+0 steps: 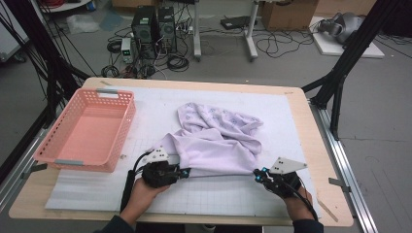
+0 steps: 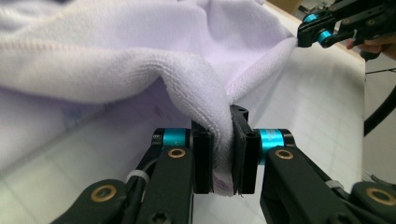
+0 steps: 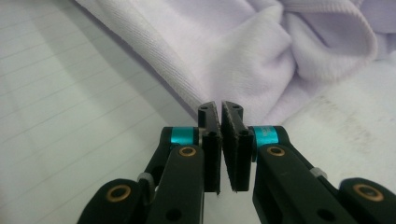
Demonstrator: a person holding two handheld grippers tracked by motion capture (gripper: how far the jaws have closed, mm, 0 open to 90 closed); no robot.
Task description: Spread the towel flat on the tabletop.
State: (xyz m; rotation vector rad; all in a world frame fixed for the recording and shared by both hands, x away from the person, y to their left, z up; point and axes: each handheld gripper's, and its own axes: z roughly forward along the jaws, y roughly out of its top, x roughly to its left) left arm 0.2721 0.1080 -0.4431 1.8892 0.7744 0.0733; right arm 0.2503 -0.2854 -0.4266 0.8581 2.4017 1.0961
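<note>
High view has me at the near edge of the worktop (image 1: 311, 145), with the lavender towel (image 1: 216, 141) heaped at its middle and its near hem pulled straight between my two tools. My left tool (image 1: 183, 172) meets the hem's 9 o'clock end, my right tool (image 1: 257, 174) its 3 o'clock end. A pink basket (image 1: 87, 131) sits at 9 o'clock of the towel, well apart from it, and the white gridded mat (image 1: 272, 121) lies under the cloth.

Left gripper view gives what the overhead cannot: my left tool (image 2: 224, 149) is clamped on a thick fold of the towel (image 2: 140, 60), the terry bunched between the pads and poking out below them. At 2 o'clock in that same view my right tool (image 2: 301, 37) nips the far corner of the cloth.

Right gripper view is less plain. My right tool (image 3: 220, 144) has its jaws pressed almost together, and the towel's (image 3: 224, 51) hem runs down to their tips at 12 o'clock; from here alone I cannot tell how much cloth sits between them.
</note>
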